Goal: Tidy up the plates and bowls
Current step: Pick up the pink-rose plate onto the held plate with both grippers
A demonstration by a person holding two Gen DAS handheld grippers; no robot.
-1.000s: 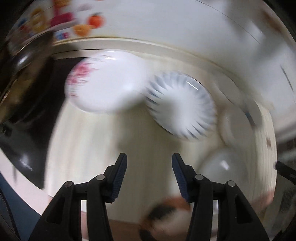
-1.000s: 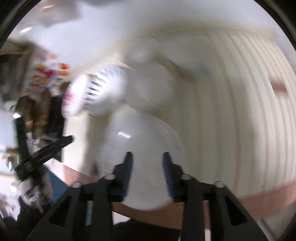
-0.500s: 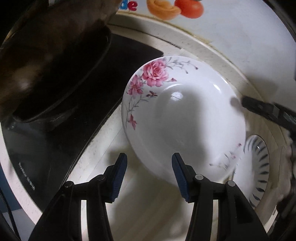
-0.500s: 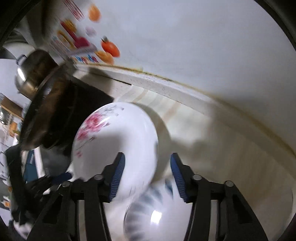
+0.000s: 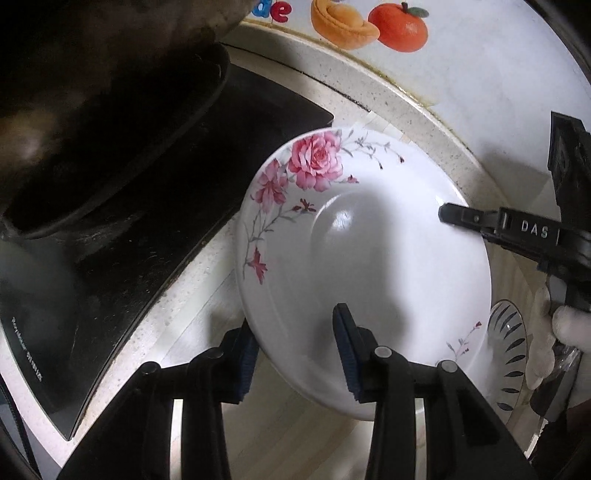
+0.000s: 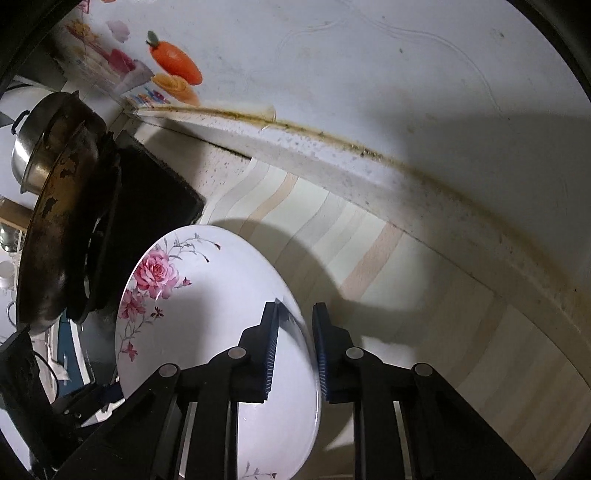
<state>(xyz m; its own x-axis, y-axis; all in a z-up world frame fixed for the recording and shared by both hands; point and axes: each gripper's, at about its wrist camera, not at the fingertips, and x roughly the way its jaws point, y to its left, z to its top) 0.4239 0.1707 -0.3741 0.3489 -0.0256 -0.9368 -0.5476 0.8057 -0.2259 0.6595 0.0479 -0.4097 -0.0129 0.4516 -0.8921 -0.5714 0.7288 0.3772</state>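
Left gripper [image 5: 295, 350]: black frame, blue pads, pointing steeply down. Its jaws have just been closing and now straddle the near-left rim of the white ceramic plate with pink rose print [image 5: 365, 266]; one pad under the rim edge, the other over the plate's inner face. Gap still fairly wide; cannot tell whether the pads press on the rim.

Right gripper [image 6: 293, 347]: same build. Its jaws have just been closing and are now drawn close together, pinching the plate's opposite rim between the blue pads. In the left wrist view its upper finger lies across the plate's right edge, with a white-gloved hand [image 5: 565, 332] behind it.

Plate position: held between both grippers above the pale wood-striped counter [image 6: 388, 266], tilted, apparently clear of the surface; it casts a rounded shadow on the counter. Rose motif faces the far-left side.

Just beyond the plate's lower right: a white dish with dark blue radiating stripes [image 5: 511, 350], partly hidden by the plate.

Left of the plate: black glass stove top [image 5: 122, 258] carrying a dark, worn wok [image 6: 62, 221]; behind it, a steel pot with lid [image 6: 26, 147].

Farthest: white wall [image 6: 369, 55] with fruit stickers [image 5: 397, 26]; grimy seam where counter meets wall.
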